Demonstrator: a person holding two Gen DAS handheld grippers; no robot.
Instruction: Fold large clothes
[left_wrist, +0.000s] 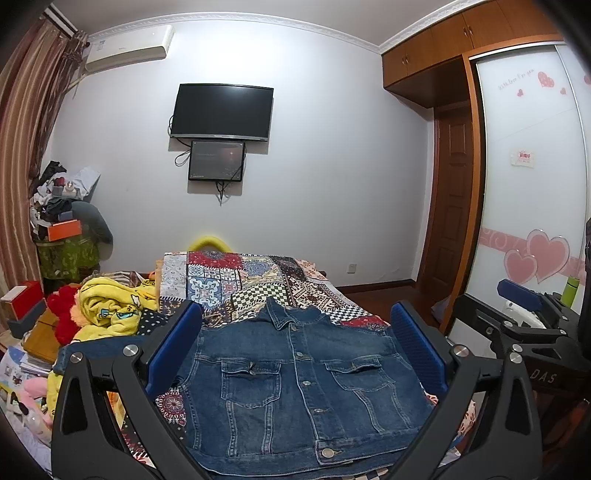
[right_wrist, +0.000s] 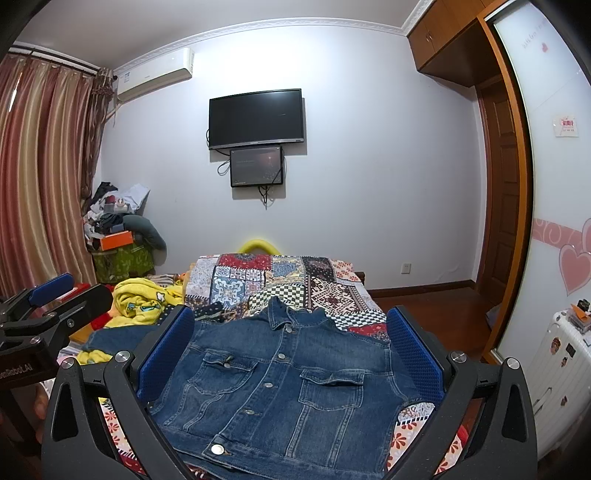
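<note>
Denim jacket (left_wrist: 295, 384) lies flat on the bed, front side up, buttoned, collar pointing toward the far wall. It rests on a patchwork quilt (left_wrist: 236, 280) that covers the bed.

Left tool (left_wrist: 295, 354) hovers over the near part of the jacket, blue pads spread wide; the jacket body shows between the two fingers, nothing pinched. Right tool (right_wrist: 291, 358) is the same: spread wide, jacket framed between its pads, holding nothing. Whether either pad touches the cloth, cannot tell. The two tools sit side by side; the right tool shows at the right edge of the left wrist view (left_wrist: 524, 325), the left tool at the left edge of the right wrist view (right_wrist: 44, 314).

One denim sleeve (right_wrist: 110, 339) stretches out to the left, partly hidden behind the left finger. The other sleeve is not visible. Jacket hem is cut off by the tool frames at the bottom of both views.

Yellow printed fabric (left_wrist: 110, 306) is bunched on the bed left of the jacket, near the sleeve. Red plush (left_wrist: 64, 314) beside it is hard to make out. Black TV (left_wrist: 221, 112) hangs on the far wall above a smaller screen (left_wrist: 217, 161).
</note>
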